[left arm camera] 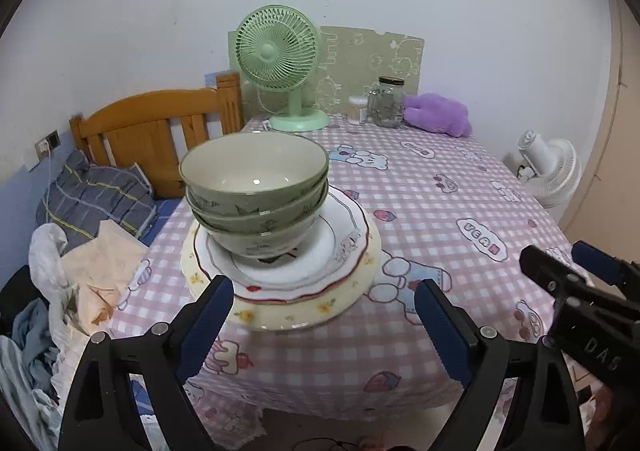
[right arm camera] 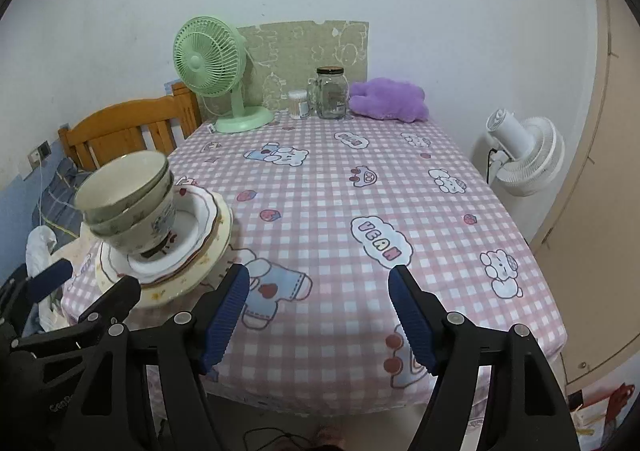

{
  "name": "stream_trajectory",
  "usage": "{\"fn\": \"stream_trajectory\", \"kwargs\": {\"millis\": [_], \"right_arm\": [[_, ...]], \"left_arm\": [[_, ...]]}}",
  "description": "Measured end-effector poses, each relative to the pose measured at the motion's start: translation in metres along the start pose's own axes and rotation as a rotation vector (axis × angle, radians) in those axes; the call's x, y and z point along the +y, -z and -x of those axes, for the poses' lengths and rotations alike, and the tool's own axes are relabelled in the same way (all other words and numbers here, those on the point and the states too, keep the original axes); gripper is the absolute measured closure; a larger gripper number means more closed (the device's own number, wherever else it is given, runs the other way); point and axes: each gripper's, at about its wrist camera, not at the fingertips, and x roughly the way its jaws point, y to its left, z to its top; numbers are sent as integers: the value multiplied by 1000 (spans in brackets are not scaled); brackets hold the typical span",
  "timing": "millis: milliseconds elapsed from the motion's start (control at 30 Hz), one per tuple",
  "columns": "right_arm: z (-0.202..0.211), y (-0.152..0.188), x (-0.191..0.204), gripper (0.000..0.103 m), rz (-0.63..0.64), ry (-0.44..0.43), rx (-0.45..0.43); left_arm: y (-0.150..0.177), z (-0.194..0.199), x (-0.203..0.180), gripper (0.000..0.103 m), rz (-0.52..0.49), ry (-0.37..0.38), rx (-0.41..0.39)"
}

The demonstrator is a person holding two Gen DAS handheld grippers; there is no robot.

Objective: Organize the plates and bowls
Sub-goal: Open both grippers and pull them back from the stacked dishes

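Left tool (left arm camera: 324,307): nearest the lens; blue-padded fingers (left arm camera: 210,325) spread wide, nothing held, poised just short of the near rim of the dish stack. Right tool (right arm camera: 319,307): likewise released and empty, held over bare cloth to the right of the stack and apart from it.

Table (right arm camera: 400,187): covered in a pink checked cloth with cartoon bears; the stack stands near its front-left corner, close to the edge.

Plates (left arm camera: 352,275): several, nested largest at the bottom — a cream plate with yellow flowers, a red-rimmed scalloped plate above it, a white one on top. The exact count cannot be told.

Bowls (left arm camera: 256,187): three green bowls, nested, seated on the top plate and shifted toward the stack's left side; the pile appears slightly tilted.

Green fan (left arm camera: 278,59), glass jar (left arm camera: 390,101) and purple plush (left arm camera: 438,113): ranged along the far edge, well apart from the stack.

Handling note (judgement): the stacking appears largely done. If the stack is to be moved, the bottom plate's rim should be gripped on opposite sides, both tools being used; a level carry is advised, since the off-centre bowls could slide or topple toward the table edge.
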Motion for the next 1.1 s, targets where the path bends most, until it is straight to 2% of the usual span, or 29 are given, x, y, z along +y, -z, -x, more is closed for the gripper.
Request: {"fn": "stream_trajectory", "kwargs": {"millis": [67, 367, 833, 933, 1100], "right_arm": [[1, 4, 2, 28, 4, 0, 1], [9, 17, 5, 28, 6, 8, -22], [12, 16, -5, 27, -15, 15, -56], [11, 15, -7, 27, -18, 16, -58], [9, 14, -8, 22, -23, 23, -63]], "left_arm": [[3, 2, 0, 10, 0, 16, -2], [8, 6, 4, 7, 31, 6, -33], [5, 10, -7, 4, 24, 16, -81], [4, 9, -7, 0, 30, 7, -85], [2, 6, -5, 0, 37, 6, -81]]}}
